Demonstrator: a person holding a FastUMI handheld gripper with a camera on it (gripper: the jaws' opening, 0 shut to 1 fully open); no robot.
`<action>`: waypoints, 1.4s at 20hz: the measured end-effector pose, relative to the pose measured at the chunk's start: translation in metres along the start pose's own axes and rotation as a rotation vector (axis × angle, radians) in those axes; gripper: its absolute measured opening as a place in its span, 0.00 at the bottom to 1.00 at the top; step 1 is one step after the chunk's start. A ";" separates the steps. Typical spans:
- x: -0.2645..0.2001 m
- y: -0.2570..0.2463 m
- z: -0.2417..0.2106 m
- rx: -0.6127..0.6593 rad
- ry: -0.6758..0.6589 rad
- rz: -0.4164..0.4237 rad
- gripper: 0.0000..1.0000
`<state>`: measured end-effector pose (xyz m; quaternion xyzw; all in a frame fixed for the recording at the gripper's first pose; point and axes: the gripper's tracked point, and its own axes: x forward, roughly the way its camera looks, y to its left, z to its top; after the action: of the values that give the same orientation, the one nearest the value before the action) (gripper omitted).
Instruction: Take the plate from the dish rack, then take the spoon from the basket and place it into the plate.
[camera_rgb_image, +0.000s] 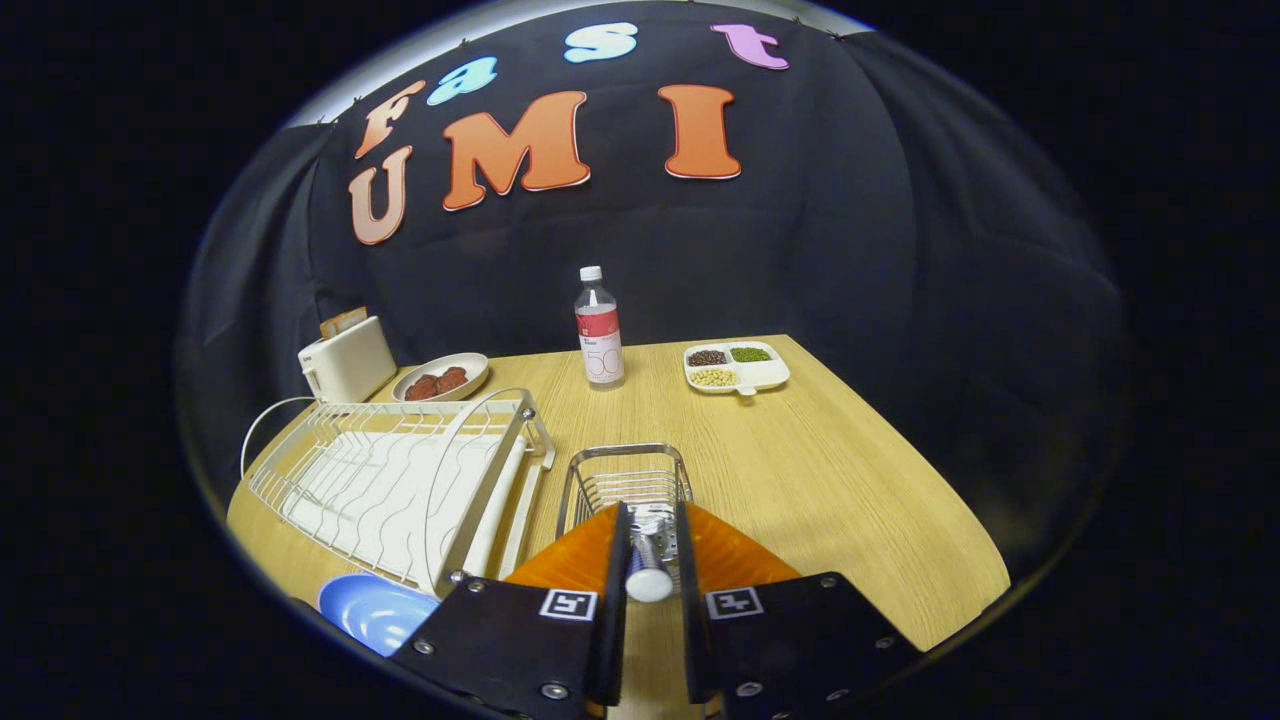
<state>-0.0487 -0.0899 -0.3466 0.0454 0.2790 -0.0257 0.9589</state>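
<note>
Two fingers of the one gripper stand a narrow way apart, with the handle of a single spoon between them; both fingers appear to press on its sides, so the claw has hold of it. Under and just ahead of the fingers lies one orange plate on the wooden table, its surface showing on either side of the fingers. Just beyond the plate stands one wire basket, its near wall behind the spoon. Left of the basket sits one white dish rack. Near the rack's closest corner, beside the gripper's left body, lies one blue plate. Farther off along the table's back stand one white toaster with one slice in its slot, one shallow dish with dark red pieces, one clear bottle with a white cap, and one white divided tray whose compartments hold three sorts of beans.
</note>
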 end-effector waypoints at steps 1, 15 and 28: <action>-0.003 0.004 -0.001 0.016 0.014 0.010 0.19; -0.046 0.001 0.062 -0.008 -0.017 0.007 0.13; -0.132 0.086 0.091 -0.002 -0.094 0.242 0.13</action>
<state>-0.1047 -0.0106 -0.1933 0.0766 0.2265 0.0881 0.9670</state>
